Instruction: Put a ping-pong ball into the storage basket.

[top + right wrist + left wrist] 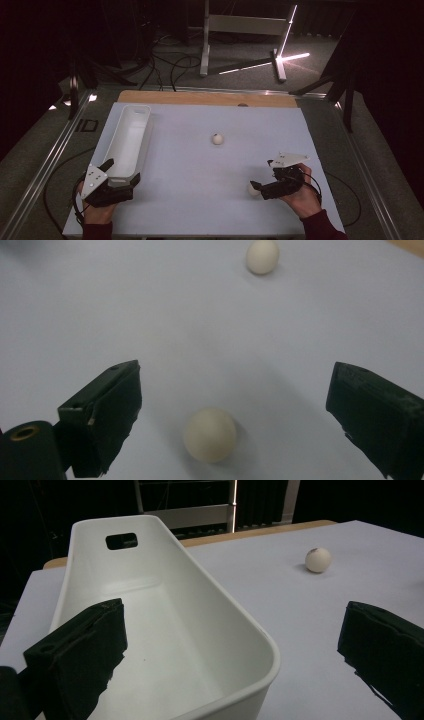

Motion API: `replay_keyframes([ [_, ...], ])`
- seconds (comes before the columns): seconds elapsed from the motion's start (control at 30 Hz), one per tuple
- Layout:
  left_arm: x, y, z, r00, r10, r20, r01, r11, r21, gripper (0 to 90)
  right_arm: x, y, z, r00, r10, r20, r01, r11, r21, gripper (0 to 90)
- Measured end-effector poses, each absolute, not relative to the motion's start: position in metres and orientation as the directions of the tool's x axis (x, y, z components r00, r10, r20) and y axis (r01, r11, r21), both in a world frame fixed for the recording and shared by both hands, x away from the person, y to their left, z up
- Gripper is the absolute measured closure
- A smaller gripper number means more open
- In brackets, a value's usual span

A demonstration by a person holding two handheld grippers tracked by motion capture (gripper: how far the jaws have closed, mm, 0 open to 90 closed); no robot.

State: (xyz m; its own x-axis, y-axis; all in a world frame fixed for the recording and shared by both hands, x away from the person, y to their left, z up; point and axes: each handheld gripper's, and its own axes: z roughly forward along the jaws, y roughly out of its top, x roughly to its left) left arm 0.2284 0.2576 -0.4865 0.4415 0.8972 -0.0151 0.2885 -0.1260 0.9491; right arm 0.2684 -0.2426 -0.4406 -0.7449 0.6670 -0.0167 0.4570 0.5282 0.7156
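Observation:
A long white bin (pixel 127 135) lies along the left side of the pale table (pixel 200 170). My left gripper (pixel 122 170) is open at the bin's near end. In the left gripper view (pixel 232 625), one jaw hangs over the inside of the bin (pixel 165 625) and the other over the table to its right. One white ball (pixel 217 139) rests mid-table, also seen in the left gripper view (pixel 318 559). A second white ball (pixel 253 189) lies by my right gripper (pixel 261 173), which is open. In the right gripper view (pixel 235 380) this ball (pixel 210 434) sits between the wide jaws, untouched; the far ball (pixel 262 256) is at the top.
The bin has a handle slot (pixel 121 541) in its far end wall. A wooden strip (pixel 207 98) edges the table's far side. Beyond it stand a metal frame (pixel 245 35) and cables (pixel 170 65) on the dark floor.

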Motion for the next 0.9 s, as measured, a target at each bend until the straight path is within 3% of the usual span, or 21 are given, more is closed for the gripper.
replay_keyframes([
  [0.9,0.228,0.259,-0.487,0.434,0.901,-0.020,0.292,-0.119,0.949,0.0,0.273,-0.230,-0.459,-0.783,0.621,-0.027,0.478,0.630,0.612,7.5],
])
